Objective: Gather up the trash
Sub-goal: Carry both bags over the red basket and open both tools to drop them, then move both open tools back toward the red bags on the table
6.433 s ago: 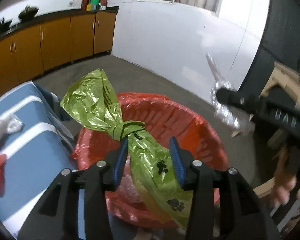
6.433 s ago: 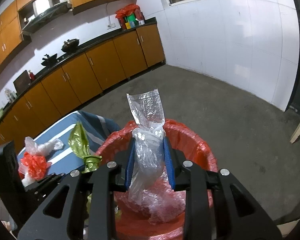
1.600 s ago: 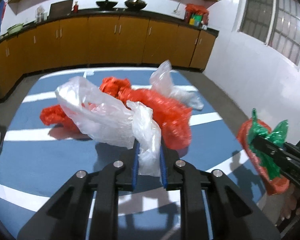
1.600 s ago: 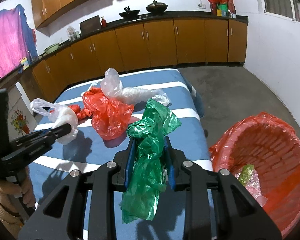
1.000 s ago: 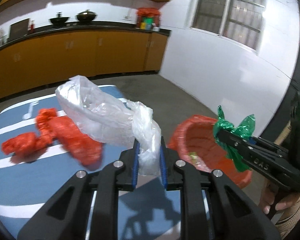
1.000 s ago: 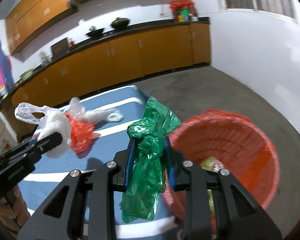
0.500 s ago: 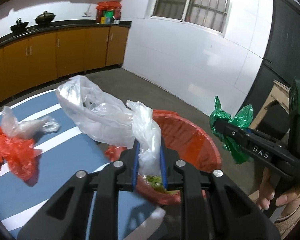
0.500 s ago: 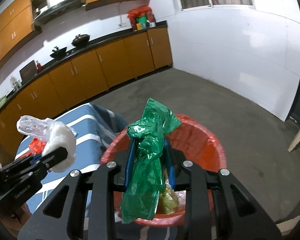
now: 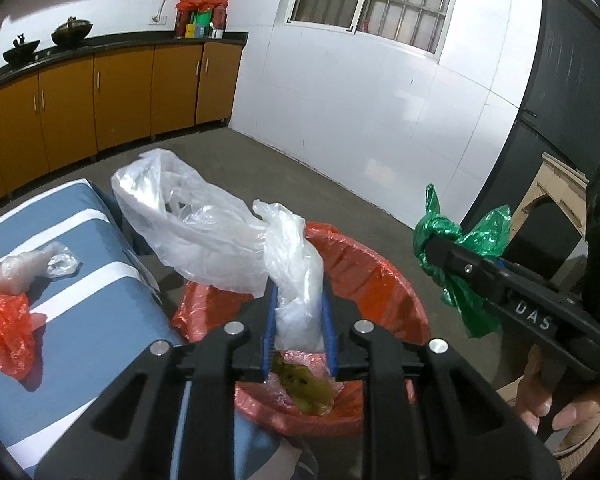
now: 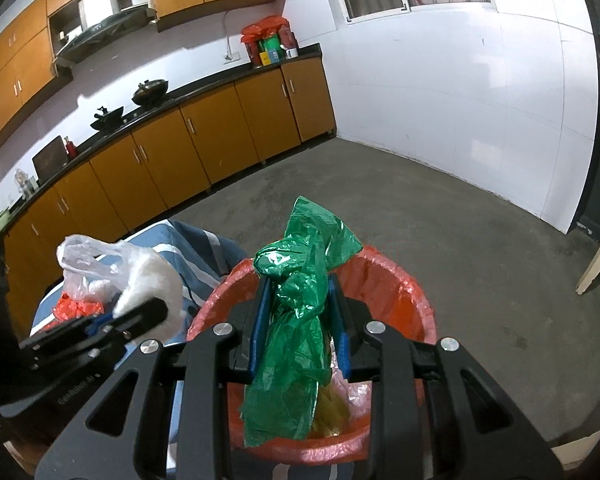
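Between each gripper's jaws hangs a bag above the bin (image 9: 384, 280).

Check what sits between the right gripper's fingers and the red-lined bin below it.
Right wrist view: only the green bag, pinched in the right gripper, hangs over the red-lined bin. Nothing else lies in that stretch.

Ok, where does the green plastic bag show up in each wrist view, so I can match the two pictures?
Left wrist view: the green plastic bag is at right of centre, clamped in the right gripper reaching in from the right edge, beyond the bin.
Right wrist view: the bag fills the lower centre, between the blue pads, over the bin.
Shared landmark: the red-lined trash bin.
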Action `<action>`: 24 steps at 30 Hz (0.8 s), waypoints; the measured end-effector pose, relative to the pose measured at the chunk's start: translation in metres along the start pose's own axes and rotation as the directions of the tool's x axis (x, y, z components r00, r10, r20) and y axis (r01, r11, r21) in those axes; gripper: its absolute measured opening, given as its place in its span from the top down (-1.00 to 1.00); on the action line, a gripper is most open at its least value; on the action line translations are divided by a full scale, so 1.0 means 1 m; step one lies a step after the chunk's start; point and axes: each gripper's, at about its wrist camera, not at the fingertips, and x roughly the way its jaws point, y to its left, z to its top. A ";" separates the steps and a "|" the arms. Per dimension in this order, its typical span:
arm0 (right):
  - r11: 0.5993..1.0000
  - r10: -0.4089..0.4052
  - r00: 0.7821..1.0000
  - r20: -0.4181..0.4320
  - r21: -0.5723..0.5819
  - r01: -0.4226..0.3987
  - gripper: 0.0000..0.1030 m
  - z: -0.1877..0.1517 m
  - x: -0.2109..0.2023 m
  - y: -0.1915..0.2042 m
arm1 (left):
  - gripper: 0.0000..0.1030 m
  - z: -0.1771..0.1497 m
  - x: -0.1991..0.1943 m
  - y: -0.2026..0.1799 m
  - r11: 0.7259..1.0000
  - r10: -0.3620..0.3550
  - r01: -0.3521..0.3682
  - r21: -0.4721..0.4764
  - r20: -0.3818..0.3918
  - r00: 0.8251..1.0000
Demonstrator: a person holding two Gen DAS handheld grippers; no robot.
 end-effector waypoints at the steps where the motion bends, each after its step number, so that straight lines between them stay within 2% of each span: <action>1: 1.000 0.003 1.000 0.000 0.010 -0.003 0.41 0.001 0.001 -0.003 | 0.54 0.000 0.003 0.000 1.000 -0.001 0.001 -0.006 -0.006 1.000; 6: 0.998 0.023 1.000 -0.009 0.066 -0.022 0.25 0.004 0.006 -0.017 | 0.29 -0.002 0.015 0.002 1.000 -0.005 0.004 -0.026 -0.032 0.999; 13: 0.998 0.011 1.000 -0.015 0.066 -0.010 0.25 0.002 0.007 -0.016 | 0.10 -0.008 0.015 0.014 0.999 0.014 -0.016 -0.044 -0.043 0.999; 19: 0.999 -0.015 1.000 -0.011 0.033 0.015 0.25 0.001 0.007 -0.011 | -0.15 -0.013 -0.005 0.034 0.992 0.097 -0.097 -0.077 -0.007 0.995; 24: 1.000 -0.017 1.000 -0.011 -0.024 0.017 0.25 -0.004 0.009 0.005 | -0.36 -0.024 -0.035 0.055 0.971 0.226 -0.221 -0.091 0.044 0.973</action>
